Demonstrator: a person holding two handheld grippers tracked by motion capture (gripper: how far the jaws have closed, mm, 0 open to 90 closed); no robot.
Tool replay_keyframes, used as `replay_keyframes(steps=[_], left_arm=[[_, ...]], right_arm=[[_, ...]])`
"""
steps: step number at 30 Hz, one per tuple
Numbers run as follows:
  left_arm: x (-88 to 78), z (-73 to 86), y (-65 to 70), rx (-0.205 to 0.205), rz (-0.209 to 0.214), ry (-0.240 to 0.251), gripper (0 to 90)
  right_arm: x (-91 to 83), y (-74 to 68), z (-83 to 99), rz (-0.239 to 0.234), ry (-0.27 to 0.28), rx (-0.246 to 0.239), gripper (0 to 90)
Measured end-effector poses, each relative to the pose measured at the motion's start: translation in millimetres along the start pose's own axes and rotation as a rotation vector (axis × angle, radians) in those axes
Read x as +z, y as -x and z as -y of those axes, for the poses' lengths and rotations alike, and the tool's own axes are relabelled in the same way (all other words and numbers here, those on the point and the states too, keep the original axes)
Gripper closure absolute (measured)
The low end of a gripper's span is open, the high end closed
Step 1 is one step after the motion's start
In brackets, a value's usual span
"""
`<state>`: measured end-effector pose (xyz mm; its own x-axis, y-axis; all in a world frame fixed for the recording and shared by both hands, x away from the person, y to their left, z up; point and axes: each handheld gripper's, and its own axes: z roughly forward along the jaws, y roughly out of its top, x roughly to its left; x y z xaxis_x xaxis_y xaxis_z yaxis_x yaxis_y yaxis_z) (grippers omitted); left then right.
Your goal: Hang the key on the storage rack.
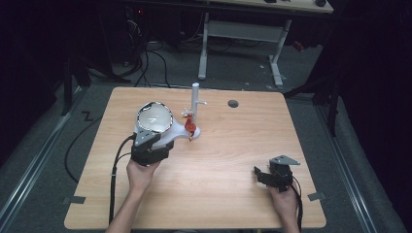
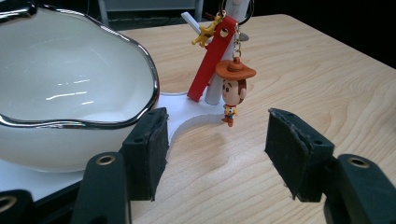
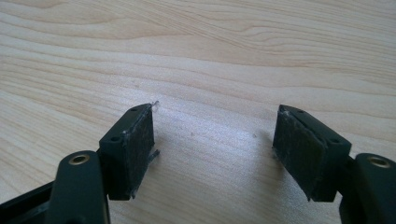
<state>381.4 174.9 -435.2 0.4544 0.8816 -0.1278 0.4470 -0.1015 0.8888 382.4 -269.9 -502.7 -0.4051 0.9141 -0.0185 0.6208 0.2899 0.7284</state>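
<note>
Left claw [image 2: 212,154] spread, empty, facing dangling keychain figure [image 2: 232,93]; light, swingy — pinch its rubbery body.

Bright table, dark room; close views sharp at mid-range, soft at the bottom edge.

In the high view the table [image 1: 218,160] is lit from above while the floor and room around it are lost in darkness; the picture is soft and low in detail. Streaks of glare are seen on the bowl [image 2: 60,84], left of the left fingers [image 2: 147,149]. A faint shadow is cast on the wood just below the figure [image 2: 232,91], ahead of those fingers. A pale sheen is seen between the right fingers [image 3: 133,147], whose nearest parts are slightly blurred.
</note>
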Motion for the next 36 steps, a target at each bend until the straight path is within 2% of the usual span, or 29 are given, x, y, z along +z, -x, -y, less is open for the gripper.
replay_keyframes(steps=[4, 16, 23, 30, 36], left_arm=[[-6.0, -1.8, -2.2, -0.015, 0.001, 0.021, 39.7], [-20.5, 4.0, -5.8, -0.018, -0.012, 0.010, 39.7], [-30.9, 12.0, -9.5, -0.019, -0.041, 0.033, 40.3], [-35.8, 18.2, -11.1, -0.034, -0.043, 0.040, 40.4], [-36.4, 23.3, -11.7, -0.042, -0.040, 0.028, 40.4]], right_arm=[[0.0, 0.0, 0.0, 0.000, 0.000, -0.001, 29.5], [0.0, -0.1, 0.0, 0.000, 0.000, 0.001, 29.6], [0.0, 0.0, 0.0, 0.000, 0.000, 0.000, 29.5], [0.0, -0.1, 0.0, 0.000, 0.000, 0.001, 29.6], [0.0, -0.1, 0.0, 0.000, 0.000, 0.001, 29.6]])
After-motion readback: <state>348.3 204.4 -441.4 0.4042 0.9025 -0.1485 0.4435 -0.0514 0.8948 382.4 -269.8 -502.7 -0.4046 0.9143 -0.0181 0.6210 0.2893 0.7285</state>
